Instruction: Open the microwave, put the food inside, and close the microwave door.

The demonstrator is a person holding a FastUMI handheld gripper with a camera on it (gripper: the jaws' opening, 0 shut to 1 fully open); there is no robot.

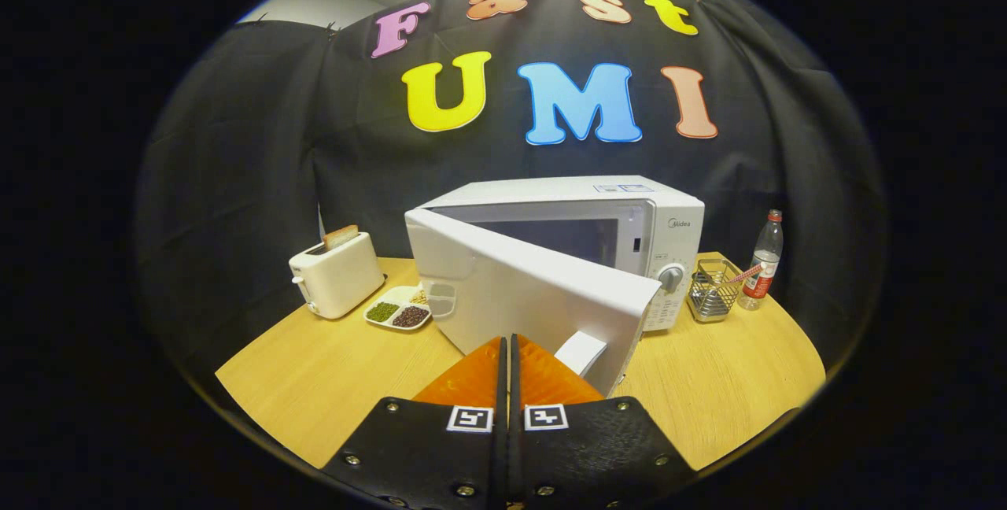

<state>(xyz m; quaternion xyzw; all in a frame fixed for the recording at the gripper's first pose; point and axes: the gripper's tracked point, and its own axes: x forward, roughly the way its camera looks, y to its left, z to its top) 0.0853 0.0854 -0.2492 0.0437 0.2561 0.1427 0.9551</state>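
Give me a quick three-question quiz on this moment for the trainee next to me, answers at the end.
1. True or false: the microwave door is closed.
2. What stands upright in the toaster?
3. Which thing sits between the toaster and the microwave? A) wire basket B) divided plate C) bottle

Key
1. False: the door stands swung open, its edge just ahead of the gripper, whose fingers are pressed together with nothing between them.
2. A slice of toast.
3. B: the divided plate. The wire basket and bottle stand beyond the microwave's control panel side.
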